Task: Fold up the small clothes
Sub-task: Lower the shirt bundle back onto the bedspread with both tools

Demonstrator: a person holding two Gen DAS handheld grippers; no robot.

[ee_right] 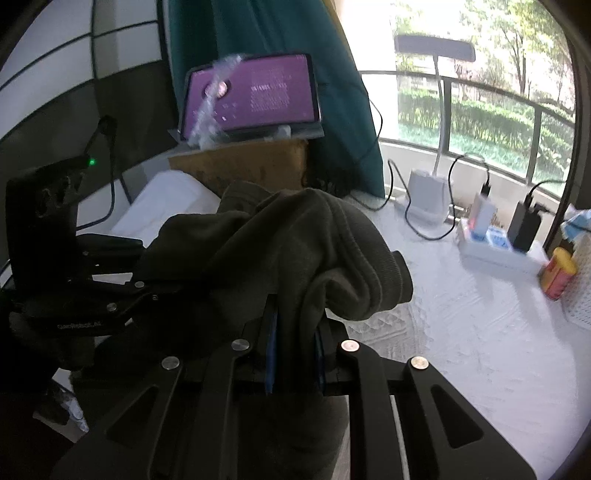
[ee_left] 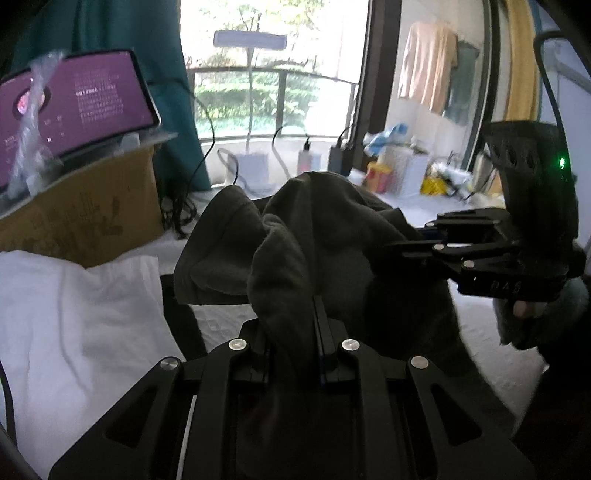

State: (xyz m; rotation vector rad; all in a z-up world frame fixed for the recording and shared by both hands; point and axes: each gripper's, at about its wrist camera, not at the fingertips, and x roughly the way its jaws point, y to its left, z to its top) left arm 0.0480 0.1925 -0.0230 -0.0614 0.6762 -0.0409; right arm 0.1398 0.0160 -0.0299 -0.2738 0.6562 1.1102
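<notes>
Holding dark grey garment (ee_left: 314,236) bunched above white table cover (ee_right: 461,314), left gripper (ee_left: 290,332) and right gripper (ee_right: 295,332) both clamping cloth, close together.

Daylight pours in through a wide window (ee_right: 480,110) ahead and to the right of the right gripper's view, with a dark railing (ee_right: 517,99) and green trees and hedges beyond it. A teal curtain (ee_right: 258,29) hangs at the window's left edge, straight ahead. Below it a cardboard box (ee_right: 240,166) carries an open laptop (ee_right: 255,99) with a purple screen (its text is too small to read). A white textured cloth (ee_right: 461,314) covers the table to the right, where a white desk lamp (ee_right: 428,188) stands with cables and chargers around its base. In the left gripper's view, shirts (ee_left: 428,70) hang at the upper right.
</notes>
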